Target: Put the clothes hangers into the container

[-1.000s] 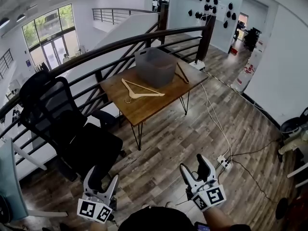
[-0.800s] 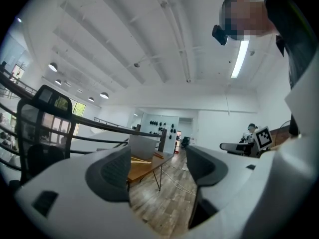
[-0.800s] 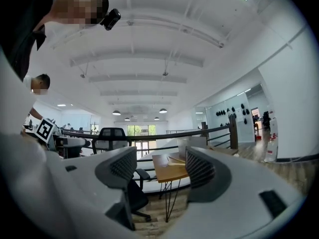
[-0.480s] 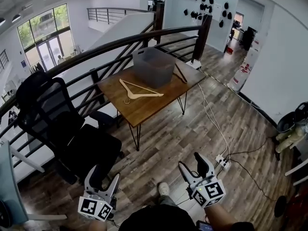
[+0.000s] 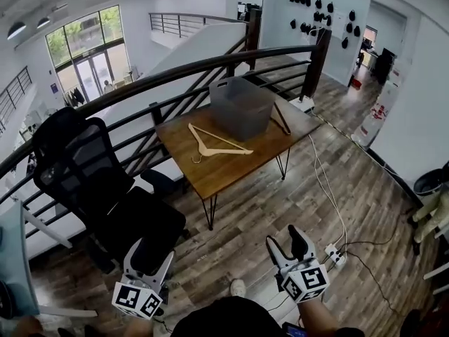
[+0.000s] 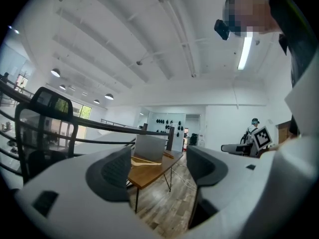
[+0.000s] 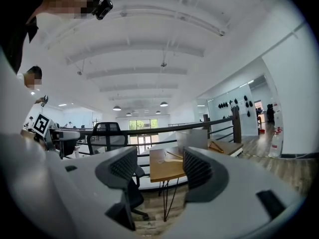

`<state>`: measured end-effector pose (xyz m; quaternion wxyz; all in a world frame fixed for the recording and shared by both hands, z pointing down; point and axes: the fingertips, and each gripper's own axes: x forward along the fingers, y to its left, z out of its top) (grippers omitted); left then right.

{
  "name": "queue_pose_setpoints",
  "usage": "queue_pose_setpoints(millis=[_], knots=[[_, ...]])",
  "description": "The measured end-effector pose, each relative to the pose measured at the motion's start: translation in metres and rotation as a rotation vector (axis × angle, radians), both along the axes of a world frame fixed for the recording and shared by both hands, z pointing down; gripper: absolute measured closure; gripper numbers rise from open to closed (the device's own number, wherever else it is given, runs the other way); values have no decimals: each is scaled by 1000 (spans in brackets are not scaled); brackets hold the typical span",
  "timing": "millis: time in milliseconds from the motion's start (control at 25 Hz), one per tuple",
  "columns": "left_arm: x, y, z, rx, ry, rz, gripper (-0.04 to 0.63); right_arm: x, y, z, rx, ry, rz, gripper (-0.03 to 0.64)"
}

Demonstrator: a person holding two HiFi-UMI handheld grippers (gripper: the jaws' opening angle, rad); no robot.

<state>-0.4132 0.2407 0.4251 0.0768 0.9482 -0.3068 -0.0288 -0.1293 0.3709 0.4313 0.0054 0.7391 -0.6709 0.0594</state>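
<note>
Hangers: pale wooden hanger (image 5: 219, 144) flat at frame centre on the table (image 5: 210, 174); darker hanger (image 5: 282, 118) just right of the container (image 5: 242, 107).
Container: grey translucent plastic, open-topped.
Left gripper (image 5: 149, 255): lower left, jaws spread, empty.
Right gripper (image 5: 285, 239): lower centre, jaws spread, empty.
Approach: step closer; pinch a slim wooden arm, not the hook.

One wooden table (image 5: 231, 166), one grey container (image 5: 242, 107), two clothes hangers: a pale hanger (image 5: 217, 143) and a darker hanger (image 5: 282, 119). One black office chair (image 5: 91, 181), one power strip (image 5: 335, 255). Two grippers: left gripper (image 5: 149, 255), right gripper (image 5: 283, 239). Perhaps a dozen dark wall-hung items (image 5: 323, 18), too small to count surely.
</note>
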Motion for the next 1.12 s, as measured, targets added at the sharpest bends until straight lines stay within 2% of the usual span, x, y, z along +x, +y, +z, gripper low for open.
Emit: queue_pose_setpoints(millis=[160, 360, 560, 680, 840, 1120], knots=[[33, -22, -9, 18, -10, -16, 256, 41, -22, 0, 19, -17, -2, 341], [82, -40, -12, 25, -19, -43, 256, 90, -40, 7, -27, -58, -18, 347], [121, -52, -17, 50, -25, -54, 256, 131, -56, 11, 13, -50, -36, 348], [138, -58, -17, 42, -27, -56, 256, 143, -61, 11, -23, -73, -39, 350], [153, -64, -13, 31, -34, -53, 256, 162, -71, 15, 12, -75, -47, 362], [167, -86, -1, 11, -67, -47, 256, 172, -91, 35, -32, -95, -58, 367]])
